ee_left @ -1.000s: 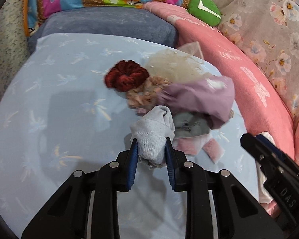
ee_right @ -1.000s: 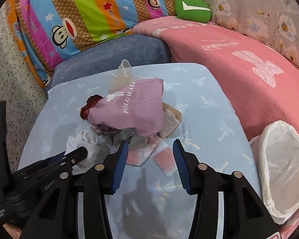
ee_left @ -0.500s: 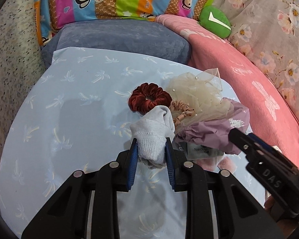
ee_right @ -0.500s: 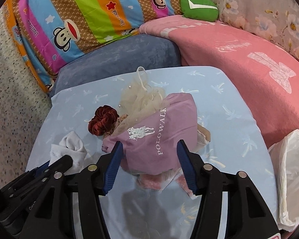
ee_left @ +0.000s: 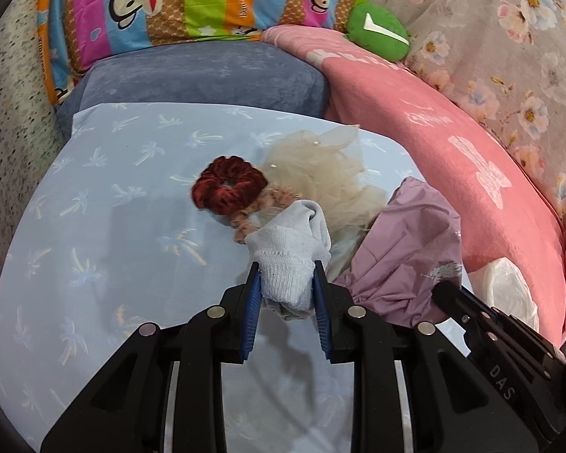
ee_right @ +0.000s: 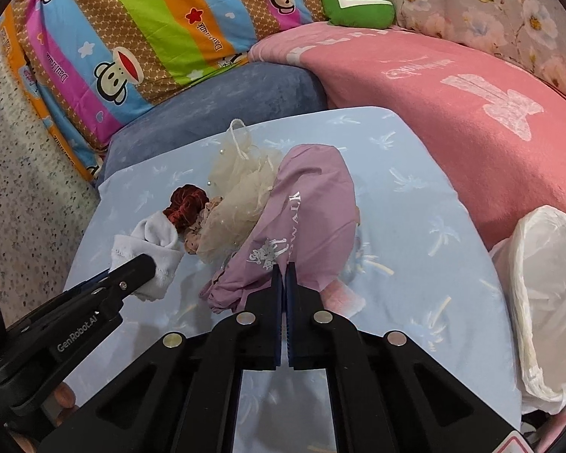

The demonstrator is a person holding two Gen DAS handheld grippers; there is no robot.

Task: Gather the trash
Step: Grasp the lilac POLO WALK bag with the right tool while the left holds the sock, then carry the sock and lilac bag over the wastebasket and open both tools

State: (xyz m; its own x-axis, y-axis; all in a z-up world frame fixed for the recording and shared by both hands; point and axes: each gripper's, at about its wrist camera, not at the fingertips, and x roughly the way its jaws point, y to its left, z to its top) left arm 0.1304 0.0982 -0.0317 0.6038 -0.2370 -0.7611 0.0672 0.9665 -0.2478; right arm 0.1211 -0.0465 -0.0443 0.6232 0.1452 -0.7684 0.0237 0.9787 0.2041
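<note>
Pale blue sheet (ee_right: 415, 226) carries the pile; white trash bag (ee_right: 547, 302) waits far right. Right gripper (ee_right: 283, 275) is pinched flat on the mauve garment bag (ee_right: 313, 204): thin fabric could slip free. Left gripper (ee_left: 287, 283) clamps the white sock (ee_left: 294, 241), which might snag the maroon scrunchie (ee_left: 226, 185).

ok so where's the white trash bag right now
The white trash bag sits at the right edge of the right wrist view, off the right side of the blue palm-print sheet, against the pink blanket.
</note>
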